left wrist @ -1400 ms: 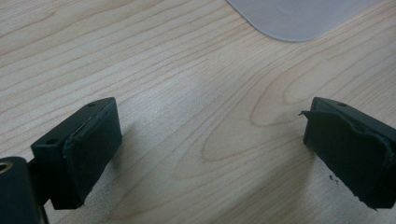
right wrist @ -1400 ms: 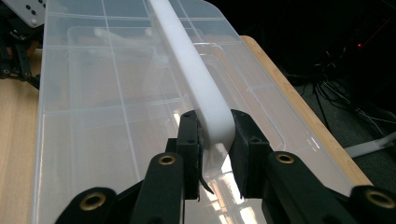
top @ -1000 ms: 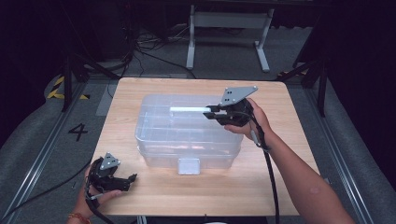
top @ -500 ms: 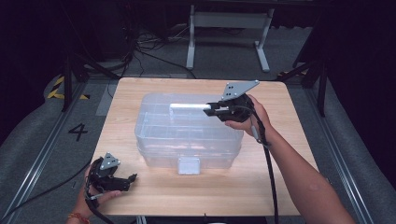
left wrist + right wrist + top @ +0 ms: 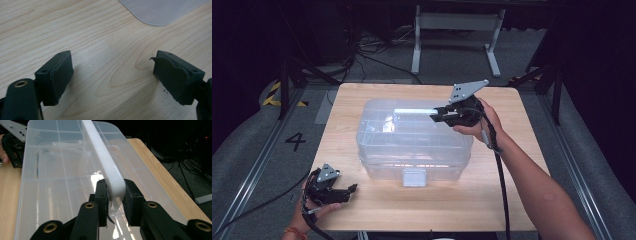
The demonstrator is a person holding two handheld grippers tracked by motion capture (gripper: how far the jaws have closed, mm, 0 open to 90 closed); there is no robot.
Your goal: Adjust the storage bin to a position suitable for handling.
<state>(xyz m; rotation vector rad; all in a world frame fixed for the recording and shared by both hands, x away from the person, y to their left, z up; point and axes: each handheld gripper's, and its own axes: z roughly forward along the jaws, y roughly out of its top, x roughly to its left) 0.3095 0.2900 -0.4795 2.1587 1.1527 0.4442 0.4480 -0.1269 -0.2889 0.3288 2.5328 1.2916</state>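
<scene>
A clear plastic compartment box (image 5: 412,145) stands in the middle of the wooden table (image 5: 512,200). Its long white handle (image 5: 414,111) runs across the lid near the back. My right gripper (image 5: 436,114) comes in from the right and is shut on the right end of that handle (image 5: 105,162); in the right gripper view the jaws (image 5: 115,192) clamp it from both sides above the lid (image 5: 50,190). My left gripper (image 5: 349,192) rests low at the table's front left, open, with only bare wood between its pads (image 5: 57,75). A rounded corner of the box (image 5: 160,10) lies beyond it.
A grey latch (image 5: 414,176) sits on the box's front wall. Bare table runs along the front and right of the box. Past the far edge are a metal stand (image 5: 457,30) and floor cables (image 5: 362,55). The right gripper's cable (image 5: 502,180) trails along the forearm.
My right gripper, still clamped on the handle, has shifted slightly left and toward the back, and the handle moved with it. The left gripper has stayed put.
</scene>
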